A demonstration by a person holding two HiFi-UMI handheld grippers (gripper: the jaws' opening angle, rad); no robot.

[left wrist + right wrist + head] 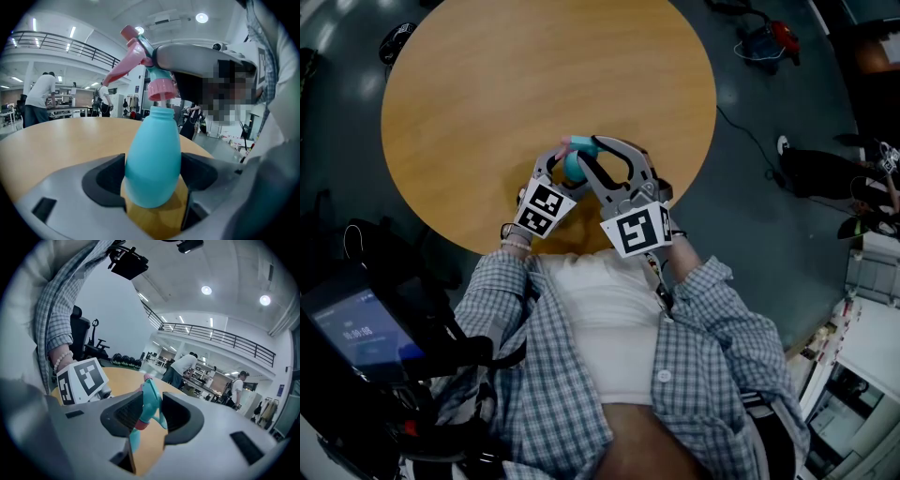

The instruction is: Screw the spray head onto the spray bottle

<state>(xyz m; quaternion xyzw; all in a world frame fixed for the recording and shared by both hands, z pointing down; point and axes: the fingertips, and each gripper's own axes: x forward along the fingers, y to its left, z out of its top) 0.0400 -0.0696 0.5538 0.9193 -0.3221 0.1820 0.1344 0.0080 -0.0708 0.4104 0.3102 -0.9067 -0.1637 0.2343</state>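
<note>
The smooth turquoise spray bottle (152,154), pear-shaped with a threaded neck, stands on the round wooden worktop (534,75), clamped in the left claw (153,174). The right claw (151,414) grips the pink-and-teal spray head (140,51) just above that neck.

Lt blue spray bottle (152,164); pink/teal spray head (140,54); tan table (534,75); blue-white plaid shirt (712,347).

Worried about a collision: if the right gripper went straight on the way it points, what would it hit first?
Likely the table top, beyond the spray head that the right gripper clamps. The bottle, held by the left gripper, sits just below that line; depth is unclear.
</note>
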